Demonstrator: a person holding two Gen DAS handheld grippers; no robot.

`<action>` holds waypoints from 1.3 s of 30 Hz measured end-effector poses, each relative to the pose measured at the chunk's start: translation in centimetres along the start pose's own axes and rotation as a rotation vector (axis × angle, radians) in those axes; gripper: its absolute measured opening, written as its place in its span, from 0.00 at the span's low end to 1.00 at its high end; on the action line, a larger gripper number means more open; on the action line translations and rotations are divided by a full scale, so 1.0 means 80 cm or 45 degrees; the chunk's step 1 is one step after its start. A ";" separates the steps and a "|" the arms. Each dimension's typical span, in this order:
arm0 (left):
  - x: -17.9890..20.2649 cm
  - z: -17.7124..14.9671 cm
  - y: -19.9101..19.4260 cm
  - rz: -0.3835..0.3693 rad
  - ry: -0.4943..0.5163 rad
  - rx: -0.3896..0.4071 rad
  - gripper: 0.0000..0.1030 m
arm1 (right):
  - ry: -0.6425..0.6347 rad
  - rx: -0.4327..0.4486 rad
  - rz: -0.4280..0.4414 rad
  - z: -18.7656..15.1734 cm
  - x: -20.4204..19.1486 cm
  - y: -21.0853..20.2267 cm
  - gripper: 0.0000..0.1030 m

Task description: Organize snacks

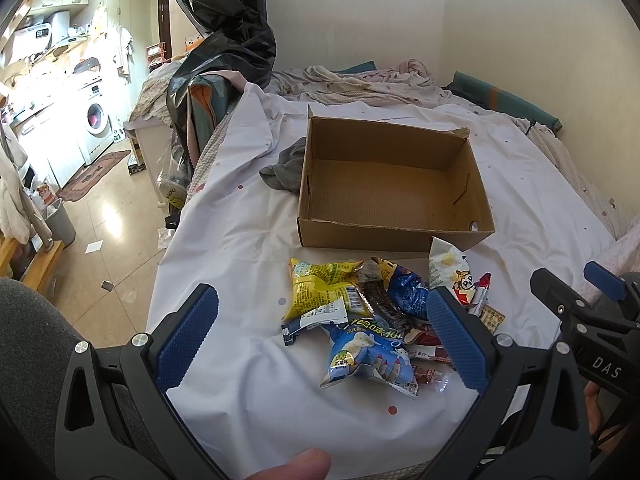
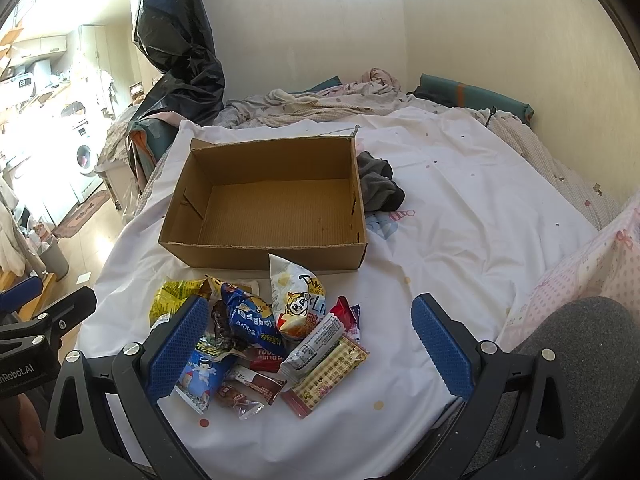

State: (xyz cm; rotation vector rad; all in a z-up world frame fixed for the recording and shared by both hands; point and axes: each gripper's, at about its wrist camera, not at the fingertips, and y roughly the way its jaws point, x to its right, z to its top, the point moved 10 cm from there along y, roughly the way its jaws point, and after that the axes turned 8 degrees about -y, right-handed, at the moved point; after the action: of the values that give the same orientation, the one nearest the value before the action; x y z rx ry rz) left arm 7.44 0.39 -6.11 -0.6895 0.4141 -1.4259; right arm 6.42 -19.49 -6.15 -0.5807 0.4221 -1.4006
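Note:
An empty brown cardboard box point(image 1: 394, 184) point(image 2: 264, 204) sits open on the white bedsheet. A pile of snack packets point(image 1: 376, 312) point(image 2: 256, 340) lies just in front of it: a yellow bag point(image 1: 320, 288), a dark blue bag point(image 2: 250, 316), a light blue bag point(image 1: 364, 356), a white cartoon bag point(image 2: 298, 300) and small bars. My left gripper point(image 1: 320, 340) is open and empty, hovering above the pile's near left side. My right gripper point(image 2: 308, 348) is open and empty above the pile's near right side. The right gripper also shows in the left wrist view point(image 1: 592, 308).
A grey cloth point(image 1: 286, 168) point(image 2: 378, 188) lies beside the box. Rumpled bedding point(image 2: 320, 100) and a teal pillow point(image 2: 476, 96) lie at the back by the wall. A black plastic bag point(image 1: 228, 32) hangs at the bed's left edge. The floor and a washing machine point(image 1: 96, 120) are to the left.

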 end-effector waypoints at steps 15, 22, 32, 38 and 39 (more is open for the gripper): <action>-0.002 -0.003 0.001 0.012 -0.006 -0.001 1.00 | 0.012 -0.012 0.009 -0.001 -0.001 0.004 1.00; -0.004 -0.004 0.000 0.017 -0.006 0.000 1.00 | 0.031 -0.031 0.022 -0.005 0.000 0.010 1.00; -0.005 -0.004 0.001 0.021 -0.008 -0.006 1.00 | 0.045 -0.045 0.025 -0.007 0.003 0.012 1.00; -0.006 -0.006 0.007 0.046 0.000 -0.065 1.00 | 0.160 -0.147 0.155 -0.004 0.014 0.027 1.00; -0.005 -0.007 0.011 0.056 0.020 -0.086 1.00 | 0.212 -0.189 0.201 -0.002 0.020 0.034 1.00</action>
State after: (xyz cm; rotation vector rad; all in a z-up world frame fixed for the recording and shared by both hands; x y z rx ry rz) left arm 7.73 0.66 -7.17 -0.7199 0.4892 -1.3815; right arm 8.69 -20.93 -7.81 -0.5402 0.6960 -1.2770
